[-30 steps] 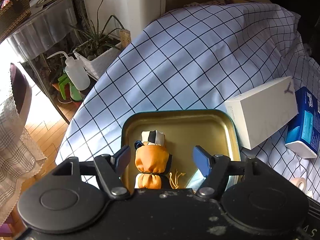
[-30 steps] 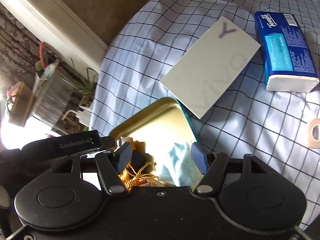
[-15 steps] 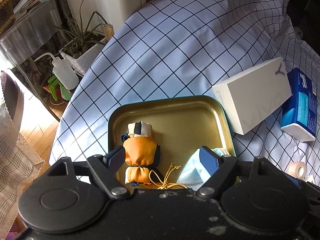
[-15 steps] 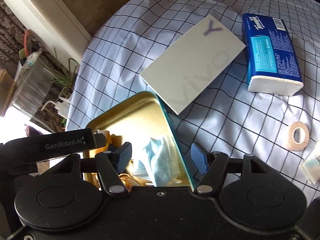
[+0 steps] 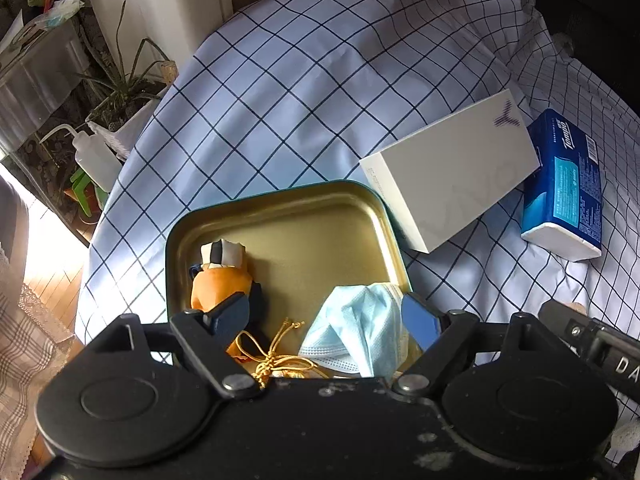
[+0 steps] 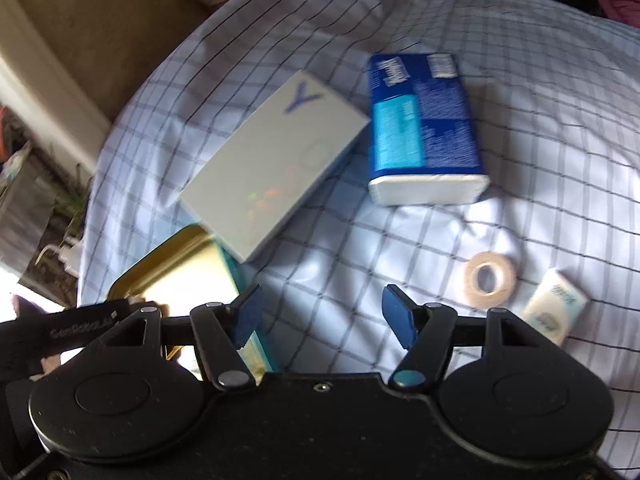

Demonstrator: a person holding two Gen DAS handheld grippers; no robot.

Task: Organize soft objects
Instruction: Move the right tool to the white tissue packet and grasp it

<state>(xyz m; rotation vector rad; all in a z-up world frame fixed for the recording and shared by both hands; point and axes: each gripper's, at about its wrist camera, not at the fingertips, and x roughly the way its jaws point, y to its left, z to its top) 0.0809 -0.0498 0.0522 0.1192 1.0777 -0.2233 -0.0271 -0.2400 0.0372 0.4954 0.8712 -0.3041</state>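
Daylight floods from the left, blown out there; right wrist view motion-blurred, fisheye edges curved.

Home: checked bedsheet [image 5: 280,92], potted plant [image 5: 120,96].

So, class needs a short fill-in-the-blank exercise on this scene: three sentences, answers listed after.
1. The blue face mask lies inside the gold ____.
2. The white box lies between the tray and the blue ____ pack.
3. Both the left gripper and the right gripper are ____.

Answers: tray; tissue; open
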